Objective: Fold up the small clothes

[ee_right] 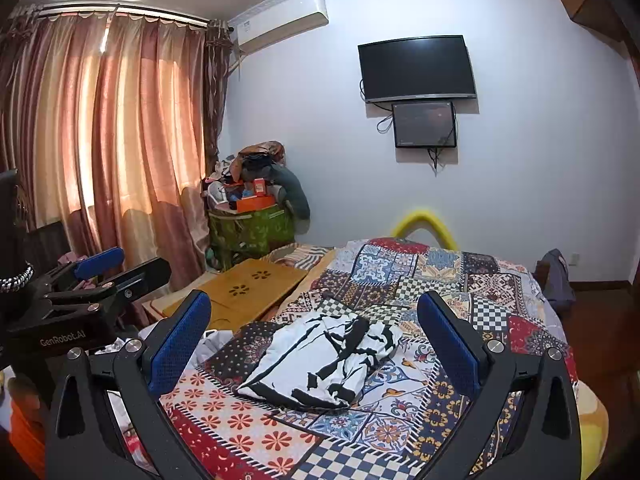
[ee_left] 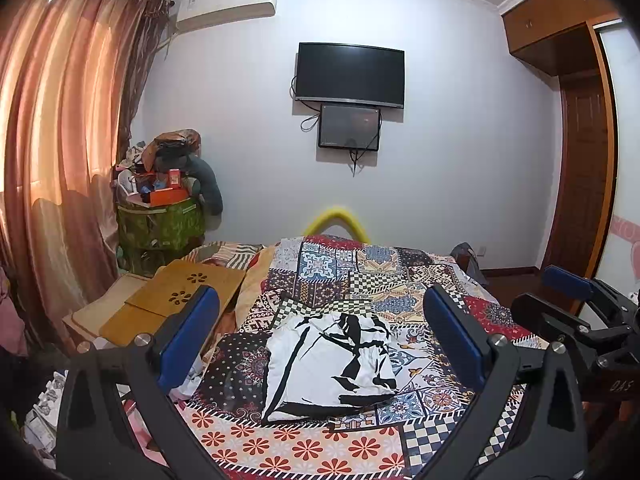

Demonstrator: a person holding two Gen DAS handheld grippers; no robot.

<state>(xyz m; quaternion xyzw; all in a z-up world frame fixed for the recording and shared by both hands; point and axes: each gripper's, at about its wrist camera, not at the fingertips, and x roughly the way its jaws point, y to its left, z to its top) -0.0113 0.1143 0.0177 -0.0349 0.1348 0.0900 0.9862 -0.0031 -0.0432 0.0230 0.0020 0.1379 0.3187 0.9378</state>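
The small white garment with black brush-stroke print (ee_left: 328, 364) lies part-folded on the patchwork bedspread (ee_left: 296, 448), looking light, limp cloth best pinched at an edge, while the left gripper (ee_left: 320, 336) and right gripper (ee_right: 316, 332) hover above, fingers wide and empty.

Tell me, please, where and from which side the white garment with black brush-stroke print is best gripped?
Probably at its near corners. The white garment with black brush-stroke print lies flat and partly folded on the patchwork bedspread, its near hem closest to the open left gripper and open right gripper. Come in low from the near side, pinching the thin edge.
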